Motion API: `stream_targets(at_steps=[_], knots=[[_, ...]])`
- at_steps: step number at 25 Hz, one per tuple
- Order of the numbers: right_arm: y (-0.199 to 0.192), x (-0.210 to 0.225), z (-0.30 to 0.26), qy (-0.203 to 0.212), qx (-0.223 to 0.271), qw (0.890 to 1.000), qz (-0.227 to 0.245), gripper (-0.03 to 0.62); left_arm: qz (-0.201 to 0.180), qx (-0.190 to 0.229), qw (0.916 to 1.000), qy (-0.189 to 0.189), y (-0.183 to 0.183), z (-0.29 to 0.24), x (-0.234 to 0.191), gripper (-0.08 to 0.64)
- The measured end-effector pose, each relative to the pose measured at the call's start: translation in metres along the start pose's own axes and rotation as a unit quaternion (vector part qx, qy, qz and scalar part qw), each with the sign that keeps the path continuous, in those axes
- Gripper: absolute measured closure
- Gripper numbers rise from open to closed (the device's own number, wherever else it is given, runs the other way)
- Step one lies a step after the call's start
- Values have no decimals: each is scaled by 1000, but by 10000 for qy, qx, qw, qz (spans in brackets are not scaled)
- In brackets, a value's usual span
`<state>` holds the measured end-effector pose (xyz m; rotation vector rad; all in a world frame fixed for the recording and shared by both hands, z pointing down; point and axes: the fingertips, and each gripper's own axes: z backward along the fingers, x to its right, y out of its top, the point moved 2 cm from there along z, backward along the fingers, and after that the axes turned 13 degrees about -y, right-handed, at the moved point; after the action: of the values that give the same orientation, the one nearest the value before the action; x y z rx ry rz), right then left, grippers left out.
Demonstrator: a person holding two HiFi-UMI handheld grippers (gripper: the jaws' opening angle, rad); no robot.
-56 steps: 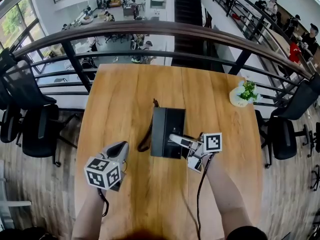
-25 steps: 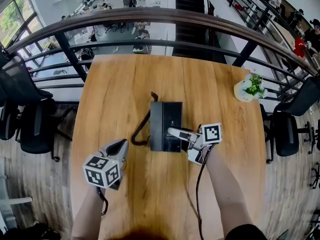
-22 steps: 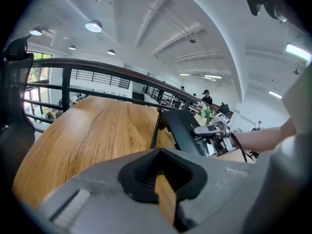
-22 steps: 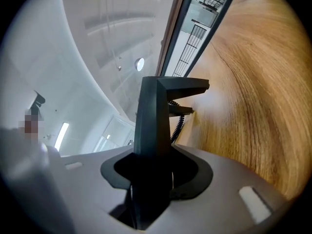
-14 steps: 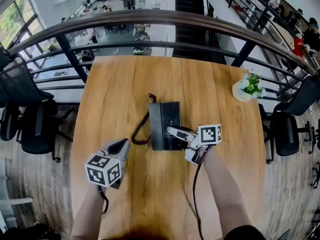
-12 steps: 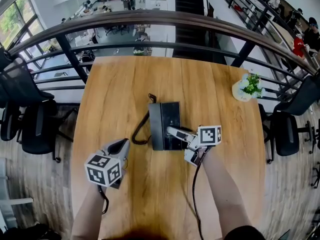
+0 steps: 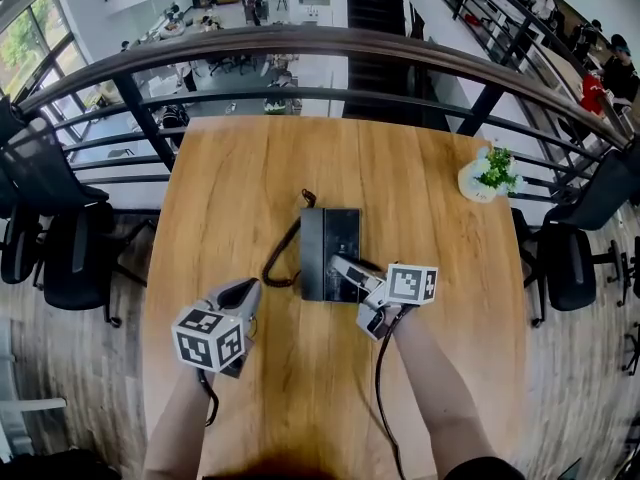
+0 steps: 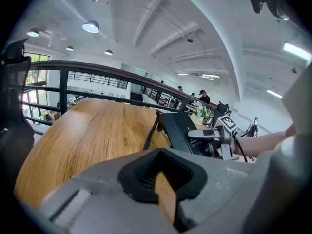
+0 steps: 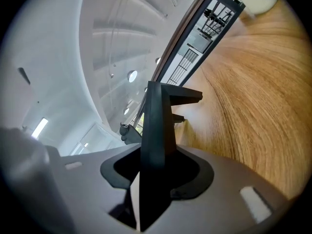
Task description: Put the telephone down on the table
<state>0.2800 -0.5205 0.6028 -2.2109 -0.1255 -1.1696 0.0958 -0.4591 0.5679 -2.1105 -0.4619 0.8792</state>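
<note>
The black telephone (image 7: 331,251) sat near the middle of the round wooden table (image 7: 250,188), its long side running away from the person. The right gripper (image 7: 342,265) was clamped on its near right edge; in the right gripper view the dark slab stood edge-on between the two jaws, gripped on both faces. In the left gripper view its near end seemed tipped a little off the wood, though whether the far end touched the table could not be told. A dark cord (image 7: 283,258) left the telephone's far left corner and curved over the tabletop just beside its left side.

The left gripper (image 7: 242,294) hung over the near left part of the table, well apart from the telephone, its jaws drawn almost together with nothing between them.

A small potted plant (image 7: 487,176) stood near the table's far right edge. Beyond the table ran a dark railing (image 7: 330,43), and black office chairs (image 7: 70,258) stood off to the left.
</note>
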Motion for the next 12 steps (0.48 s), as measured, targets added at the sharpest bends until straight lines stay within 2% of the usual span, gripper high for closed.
stream_targets(at_steps=[5,12], knots=[[2,9,0,-622,30,9978,245,373,-42,-3,10000,-40,2,-1,7,557],[-4,15,-3,-1336,0,9888,660,261,-88,24,9999,-54,1,8,15,557]])
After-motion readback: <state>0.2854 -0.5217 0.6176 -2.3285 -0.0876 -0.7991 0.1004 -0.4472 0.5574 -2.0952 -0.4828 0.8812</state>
